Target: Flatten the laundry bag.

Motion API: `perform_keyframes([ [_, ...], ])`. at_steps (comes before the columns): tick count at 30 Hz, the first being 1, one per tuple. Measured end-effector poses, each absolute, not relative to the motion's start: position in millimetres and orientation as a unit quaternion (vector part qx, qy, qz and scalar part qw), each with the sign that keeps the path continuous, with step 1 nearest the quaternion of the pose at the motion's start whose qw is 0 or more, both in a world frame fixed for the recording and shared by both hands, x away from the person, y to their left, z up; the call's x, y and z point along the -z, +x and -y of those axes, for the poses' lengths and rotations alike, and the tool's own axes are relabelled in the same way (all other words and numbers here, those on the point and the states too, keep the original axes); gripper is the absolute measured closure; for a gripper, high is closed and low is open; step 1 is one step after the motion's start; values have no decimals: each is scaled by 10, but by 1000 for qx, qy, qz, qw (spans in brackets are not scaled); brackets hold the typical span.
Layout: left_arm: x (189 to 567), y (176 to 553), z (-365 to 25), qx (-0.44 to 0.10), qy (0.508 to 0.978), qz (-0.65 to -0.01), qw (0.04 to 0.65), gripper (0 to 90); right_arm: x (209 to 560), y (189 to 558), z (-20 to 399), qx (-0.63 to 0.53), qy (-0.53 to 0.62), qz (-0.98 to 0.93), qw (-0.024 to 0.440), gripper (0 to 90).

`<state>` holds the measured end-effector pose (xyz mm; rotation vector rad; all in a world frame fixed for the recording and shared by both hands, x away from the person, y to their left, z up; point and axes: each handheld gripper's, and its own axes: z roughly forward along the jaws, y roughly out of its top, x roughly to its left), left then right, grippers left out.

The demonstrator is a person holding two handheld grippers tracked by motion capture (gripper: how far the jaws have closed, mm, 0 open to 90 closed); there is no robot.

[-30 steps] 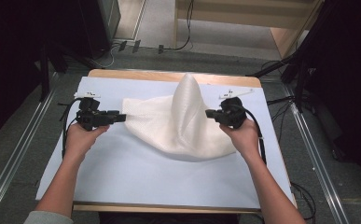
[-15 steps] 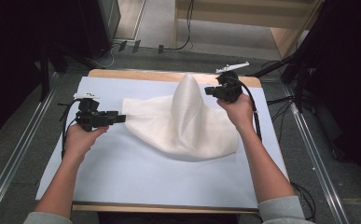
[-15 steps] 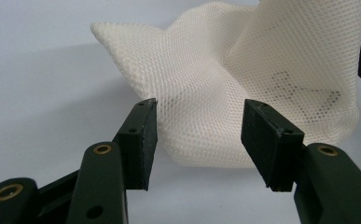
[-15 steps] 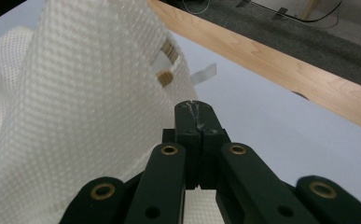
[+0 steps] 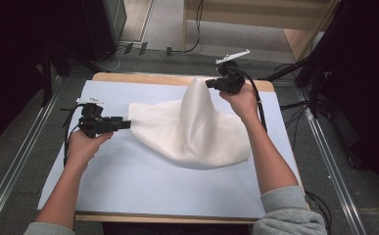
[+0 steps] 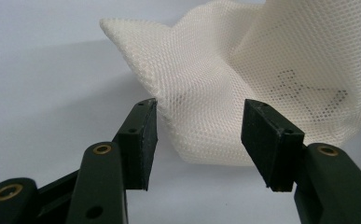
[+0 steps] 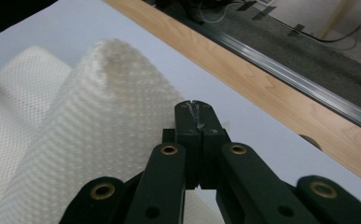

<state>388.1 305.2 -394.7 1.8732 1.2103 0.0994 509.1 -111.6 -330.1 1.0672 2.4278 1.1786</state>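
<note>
- The cloth [image 5: 189, 132] is a white mesh piece that lies on the desk [image 5: 128, 196], on its light blue cover, a little right of the middle and nearer to the far edge than to the near one.
- One part of the cloth is lifted into a peak near the far edge; the rest spreads flat toward the left and toward the near right.
- The right gripper [image 5: 211, 83] is at the top of this peak, above the far edge of the desk.
- In the right gripper view the right gripper [image 7: 197, 106] has its jaws pressed together with no gap between them, and the cloth [image 7: 99, 130] hangs just to the left of them and below them.
- Whether a fold of mesh is caught between the tips, I cannot tell for sure; in the high view the peak of the cloth goes up to them.
- The left gripper [image 5: 127, 124] is held level near the left edge of the desk and points at the left corner of the cloth.
- Its jaws have just been opening and now they are spread apart.
- In the left gripper view the edge of the cloth [image 6: 243, 79] shows in the gap of the left gripper [image 6: 199, 133], but the pads do not press on it.
- A faint dark pattern shows through the mesh on the right in that view.
</note>
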Motion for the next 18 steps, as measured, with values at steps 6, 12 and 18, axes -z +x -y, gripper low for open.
perform_keyframes([
  [6, 3935, 3874, -3071, -40, 750, -489, 444, 465, 3281, 4952, 1052, -408, 329, -847, 86, 900],
  [12, 3917, 3869, -3070, -43, 748, -489, 447, 464, 3251, 4729, 1015, -418, 301, -853, 79, 900],
  [18, 3914, 3886, -3037, -42, 752, -483, 447, 463, 3233, 4514, 1030, -422, 286, -857, 78, 900],
])
